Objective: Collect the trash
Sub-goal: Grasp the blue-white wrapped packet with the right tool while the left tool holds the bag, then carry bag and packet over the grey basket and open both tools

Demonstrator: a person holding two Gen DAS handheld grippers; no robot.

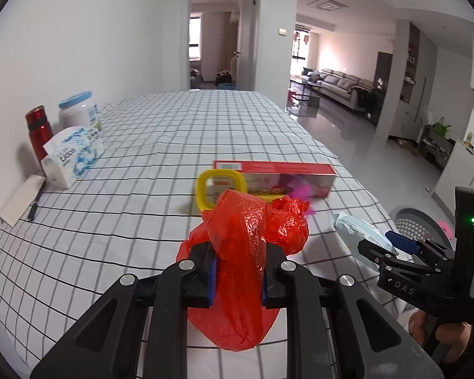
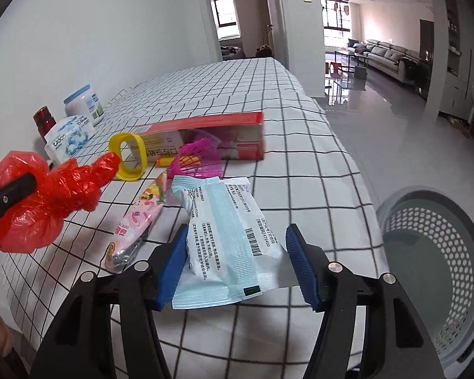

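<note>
1. My left tool [image 1: 238, 273] is clamped on a crumpled red plastic bag [image 1: 243, 252], which bulges above and below the blue pads; the right wrist view shows that bag [image 2: 44, 202] lifted clear of the bench.
2. My right tool [image 2: 235, 265] stands wide, its blue fingers [image 2: 301, 268] either side of a pale blue wrapper [image 2: 227, 237] lying flat on the checked bench [image 2: 300, 189]. Whether the left pad touches the wrapper I cannot tell.
3. Only the right wrist view shows the pink snack packet [image 2: 136, 221] just left of the wrapper, and the magenta mesh piece [image 2: 199, 158] beyond it.
4. Both views show the yellow ring [image 1: 221, 189] against the long red box [image 1: 278, 175].
5. The left wrist view alone shows the notepad and pen [image 1: 23, 199] at the bench's left edge, near the tissue pack [image 1: 71, 158], red flask [image 1: 39, 129] and white jar [image 1: 79, 110].
6. The grey perforated basket [image 2: 439, 252] sits on the floor beside the bench, right of my right tool.
</note>
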